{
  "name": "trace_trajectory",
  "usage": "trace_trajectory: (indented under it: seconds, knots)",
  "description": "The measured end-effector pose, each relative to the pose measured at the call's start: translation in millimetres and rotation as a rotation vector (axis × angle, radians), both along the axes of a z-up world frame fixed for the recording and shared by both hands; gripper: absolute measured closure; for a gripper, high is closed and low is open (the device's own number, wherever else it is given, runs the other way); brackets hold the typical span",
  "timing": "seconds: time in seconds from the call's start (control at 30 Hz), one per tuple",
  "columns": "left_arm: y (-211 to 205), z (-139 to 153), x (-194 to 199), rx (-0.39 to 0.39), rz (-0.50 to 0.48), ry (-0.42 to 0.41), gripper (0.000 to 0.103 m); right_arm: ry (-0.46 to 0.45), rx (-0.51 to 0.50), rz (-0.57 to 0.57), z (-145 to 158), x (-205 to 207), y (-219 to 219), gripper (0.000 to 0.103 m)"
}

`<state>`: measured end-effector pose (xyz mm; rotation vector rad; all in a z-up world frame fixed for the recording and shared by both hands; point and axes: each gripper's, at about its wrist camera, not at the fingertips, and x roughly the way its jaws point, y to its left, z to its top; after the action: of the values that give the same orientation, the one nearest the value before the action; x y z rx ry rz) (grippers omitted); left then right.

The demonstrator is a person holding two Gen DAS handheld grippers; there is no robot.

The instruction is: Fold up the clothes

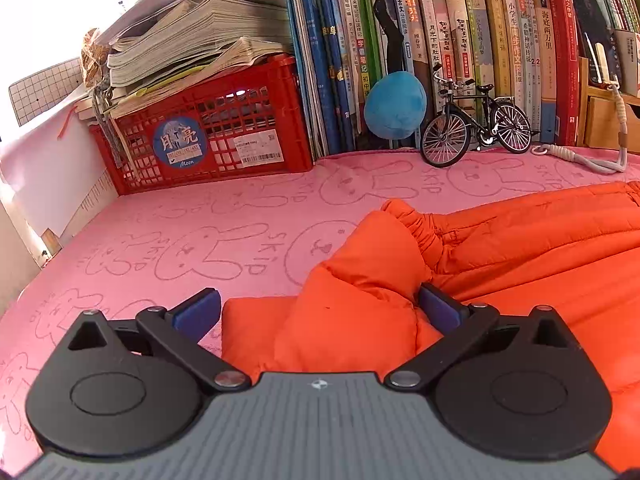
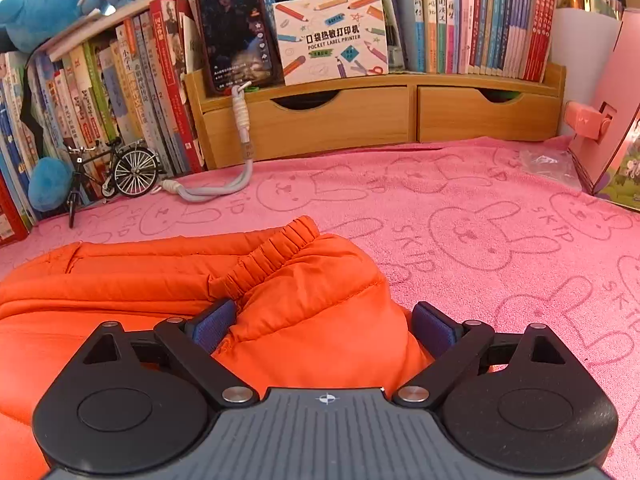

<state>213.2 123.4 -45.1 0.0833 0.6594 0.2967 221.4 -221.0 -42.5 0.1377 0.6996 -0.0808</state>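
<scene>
Left claw (image 1: 318,312) spread wide around orange jacket (image 1: 360,300).

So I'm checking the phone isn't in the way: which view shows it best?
The right wrist view: the phone stands whole on the wooden organizer, screen lit. The left wrist view shows only a dark sliver at its right edge, probably the same phone.

Soft cloth under hard plastic

Your puffy jacket (image 2: 312,300) is smooth quilted cloth with a slight sheen; the towel (image 2: 480,240) under it is matt, fuzzy terry. Your fingers (image 1: 198,310) carry blue woven pads on matt black plastic; the drawers (image 2: 360,120) are smooth wood.
</scene>
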Motion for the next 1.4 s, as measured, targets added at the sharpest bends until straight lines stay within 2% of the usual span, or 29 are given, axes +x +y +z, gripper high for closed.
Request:
trace_trajectory:
  seconds: [0.17,0.2,0.3,0.4,0.5,0.57,0.63,0.73,0.8,0.87,0.9,1.03,1.13,1.23,1.4]
  knots:
    - [5,5,-3,-0.028,-0.015,0.003,0.000,0.012,-0.019,-0.021,-1,8,5,0.003]
    - [6,7,-4,-0.033,-0.019,0.002,0.003,0.013,-0.009,-0.019,0,7,4,0.003]
    - [17,26,-38,-0.064,-0.040,-0.086,0.006,-0.011,0.066,-0.019,8,-9,-8,0.008]
    - [29,46,-78,-0.019,-0.035,-0.189,0.006,-0.077,0.121,0.005,19,-40,-20,0.009]
    - [36,59,-109,-0.056,0.002,-0.247,0.006,-0.139,0.094,0.005,30,-74,-21,0.010]
    - [31,63,-123,-0.120,0.004,-0.277,0.006,-0.191,0.074,0.048,35,-96,-4,0.010]
    - [11,65,-131,-0.134,-0.016,-0.313,0.006,-0.256,0.038,0.092,38,-116,25,0.010]
    - [-35,60,-126,-0.049,-0.068,-0.319,0.006,-0.353,-0.065,0.186,40,-140,82,0.012]
    - [-64,53,-116,0.009,-0.114,-0.296,0.006,-0.382,-0.157,0.245,37,-144,114,0.013]
    - [-84,45,-102,0.041,-0.138,-0.264,0.006,-0.378,-0.214,0.290,34,-140,138,0.018]
    - [-92,38,-94,0.066,-0.135,-0.238,0.006,-0.359,-0.209,0.289,32,-136,140,0.020]
    - [-106,12,-81,0.193,-0.131,-0.217,0.005,-0.279,-0.251,0.230,19,-123,129,0.021]
    - [-103,8,-80,0.251,-0.137,-0.208,0.004,-0.219,-0.289,0.202,12,-118,109,0.021]
    - [-89,6,-76,0.272,-0.124,-0.190,0.003,-0.178,-0.317,0.178,6,-116,89,0.020]
    - [-41,4,-76,0.235,-0.049,-0.137,0.002,-0.149,-0.332,0.128,2,-118,54,0.020]
